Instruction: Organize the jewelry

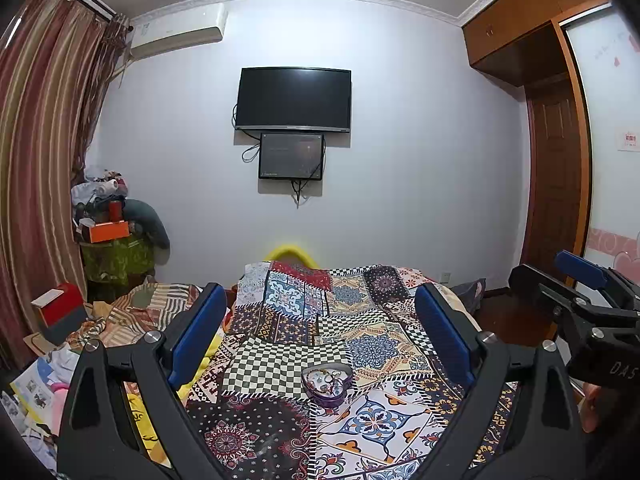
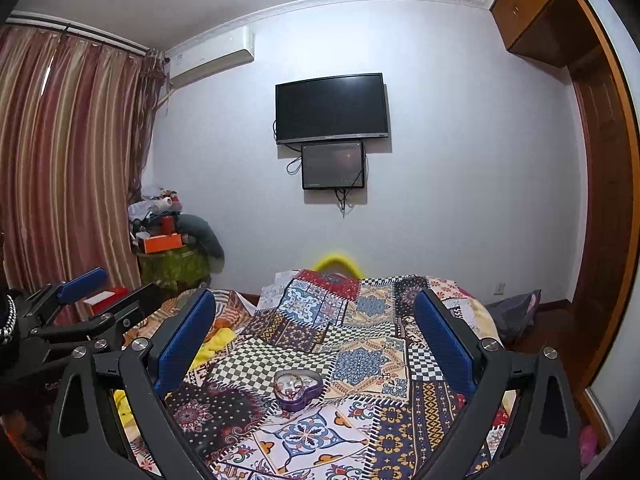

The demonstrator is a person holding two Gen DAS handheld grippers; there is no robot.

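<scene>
From my seat at the controls, the biggest thing ahead is the pale wall (image 1: 400, 140), with a dark television (image 1: 294, 99) mounted on it and a smaller dark screen (image 1: 291, 156) hung just beneath. Striped curtains (image 1: 44, 140) fill the left side, an air conditioner (image 1: 180, 34) sits high near the corner, and a wooden wardrobe (image 1: 516, 28) runs along the right. Below all that spreads the bed, covered by a patchwork quilt (image 1: 360, 320) of checkerboards, florals and medallions. A cluttered stand with an orange box (image 1: 109, 231) stands in the far left corner (a heap of cloth and bottles on top, too jumbled for me to sort out).

My left gripper (image 1: 320, 334) hangs above the quilt with its blue-padded jaws spread wide and nothing between them. My right gripper (image 2: 316, 334) matches it, jaws wide apart and holding nothing; in the left wrist view I see it out at the right edge (image 1: 576, 280), and the left one shows at the left edge of the right wrist view (image 2: 92, 292).

The smallest item is the one I care about: a purple heart-shaped jewelry box (image 1: 327, 385), open on the quilt, lying ahead of and between both pairs of fingers, untouched. Inside it I make out a tangle of small jewelry pieces (image 2: 294, 385), though not individually.
</scene>
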